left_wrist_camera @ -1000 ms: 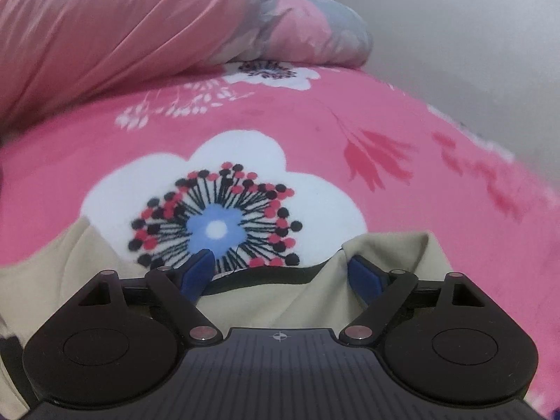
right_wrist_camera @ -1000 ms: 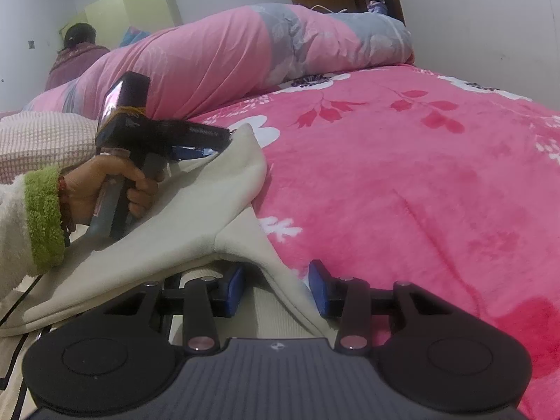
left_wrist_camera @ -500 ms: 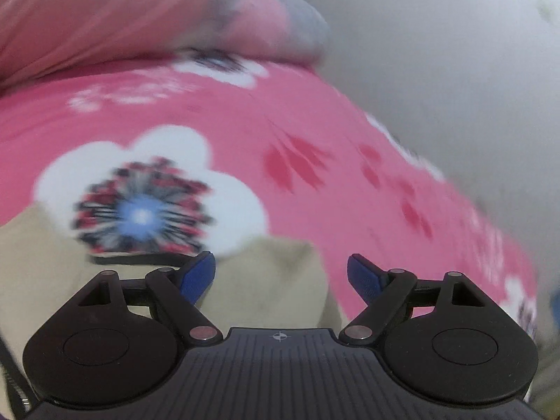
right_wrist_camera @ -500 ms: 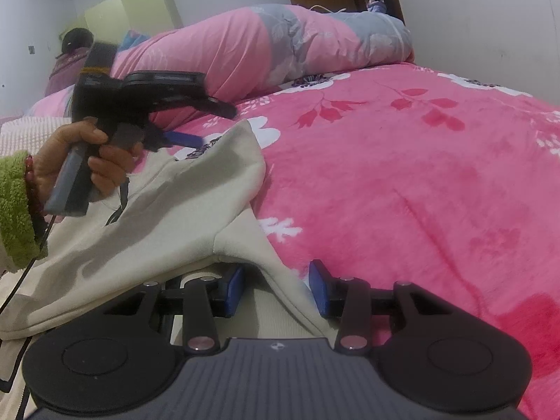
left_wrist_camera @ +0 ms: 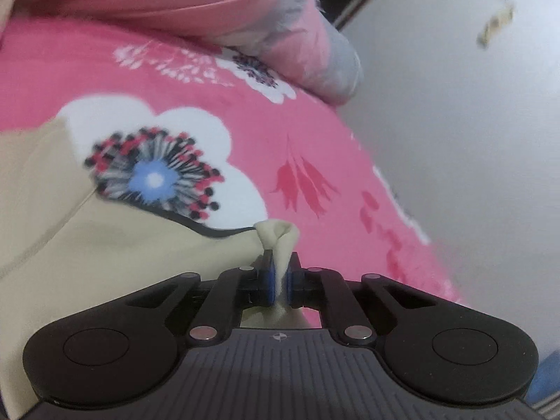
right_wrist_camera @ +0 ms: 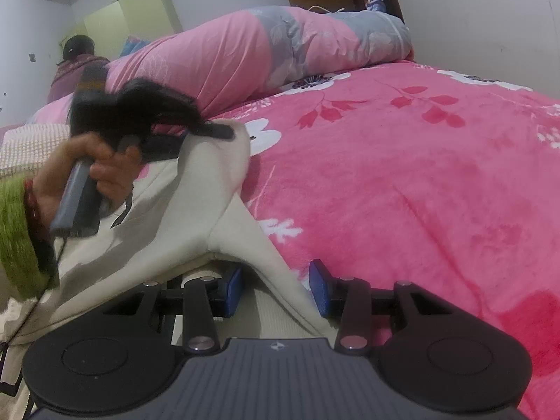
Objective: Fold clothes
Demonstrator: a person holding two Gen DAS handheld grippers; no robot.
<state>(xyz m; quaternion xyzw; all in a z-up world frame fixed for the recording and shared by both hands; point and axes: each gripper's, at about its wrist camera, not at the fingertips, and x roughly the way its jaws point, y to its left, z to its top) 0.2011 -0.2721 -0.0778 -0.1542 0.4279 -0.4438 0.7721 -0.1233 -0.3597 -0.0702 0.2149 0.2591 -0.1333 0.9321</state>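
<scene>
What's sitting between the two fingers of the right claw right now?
In the right wrist view, a flap of the beige garment runs through the open gap of the right claw; neither blue pad visibly presses it.

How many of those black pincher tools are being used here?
2. The left gripper is pinched shut on a corner of the beige garment. The right gripper sits open at the garment's near edge on the pink bed.
</scene>
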